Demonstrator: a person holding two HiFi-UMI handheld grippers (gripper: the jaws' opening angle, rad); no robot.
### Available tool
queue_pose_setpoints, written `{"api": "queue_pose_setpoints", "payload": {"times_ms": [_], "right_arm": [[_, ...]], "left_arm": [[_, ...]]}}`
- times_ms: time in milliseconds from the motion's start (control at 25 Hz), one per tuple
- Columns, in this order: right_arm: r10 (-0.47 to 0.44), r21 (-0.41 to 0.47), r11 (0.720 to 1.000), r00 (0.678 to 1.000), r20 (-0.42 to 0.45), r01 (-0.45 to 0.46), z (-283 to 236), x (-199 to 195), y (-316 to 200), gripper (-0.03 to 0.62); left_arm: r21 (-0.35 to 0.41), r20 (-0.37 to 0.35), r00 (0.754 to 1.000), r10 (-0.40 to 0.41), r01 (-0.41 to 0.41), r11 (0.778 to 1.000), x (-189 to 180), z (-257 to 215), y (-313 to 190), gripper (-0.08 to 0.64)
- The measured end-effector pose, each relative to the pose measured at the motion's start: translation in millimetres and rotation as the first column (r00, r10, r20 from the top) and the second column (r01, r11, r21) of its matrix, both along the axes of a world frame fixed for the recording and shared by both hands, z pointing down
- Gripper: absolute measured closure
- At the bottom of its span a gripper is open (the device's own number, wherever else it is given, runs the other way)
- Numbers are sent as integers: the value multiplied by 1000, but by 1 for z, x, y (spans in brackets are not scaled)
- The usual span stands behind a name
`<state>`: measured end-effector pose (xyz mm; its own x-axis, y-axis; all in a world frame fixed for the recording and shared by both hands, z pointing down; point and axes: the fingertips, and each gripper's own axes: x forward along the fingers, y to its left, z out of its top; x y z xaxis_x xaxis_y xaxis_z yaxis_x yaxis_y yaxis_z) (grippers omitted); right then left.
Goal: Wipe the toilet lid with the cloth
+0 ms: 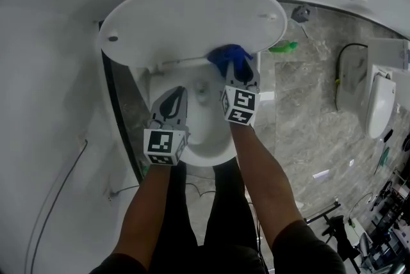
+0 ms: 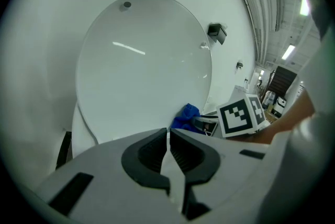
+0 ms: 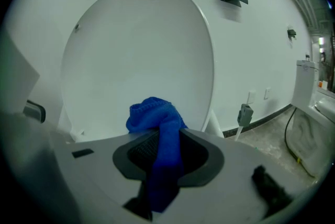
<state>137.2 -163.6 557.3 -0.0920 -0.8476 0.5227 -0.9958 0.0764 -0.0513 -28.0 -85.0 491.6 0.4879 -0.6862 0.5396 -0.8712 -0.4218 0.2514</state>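
Clamped in the right tongs [image 3: 168, 140]: a blue cloth [image 3: 155, 112], bunched into a wad past the tips, tail trailing back between the jaws. Left tongs [image 2: 168, 136] closed together on nothing, poised over the toilet bowl [image 1: 206, 141], just beside the right pair.

Cloth low on the raised toilet lid [image 1: 192, 13], near its lower right edge. Touching or just short of it: impossible to tell from any view.

Judging by this, wiping step in hand, with most of the lid's white face left to cover. Next move likely a firm press of the wad onto the lid, then a sweep across and upward, grip kept tight against slipping.

Hidden behind cloth and tongs: the hinge area. At the head view's right edge: a second white fixture [image 1: 381, 100], probably another toilet. Beyond the lid, on the floor: a small green object [image 1: 282, 47], too small to identify.
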Motion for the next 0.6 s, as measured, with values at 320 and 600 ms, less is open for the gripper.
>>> {"api": "queue_pose_setpoints", "payload": {"times_ms": [320,600], "right_arm": [[-138,135,982,990,23,134,-111,-23,20,495],[-220,207,957,973,66,203,-225,-26,72,495]], "left_arm": [[47,-10,999,-33,33,998,5,-60,-5,532],[199,105,993,-49,28,980,-27,-160,-28,531]]}}
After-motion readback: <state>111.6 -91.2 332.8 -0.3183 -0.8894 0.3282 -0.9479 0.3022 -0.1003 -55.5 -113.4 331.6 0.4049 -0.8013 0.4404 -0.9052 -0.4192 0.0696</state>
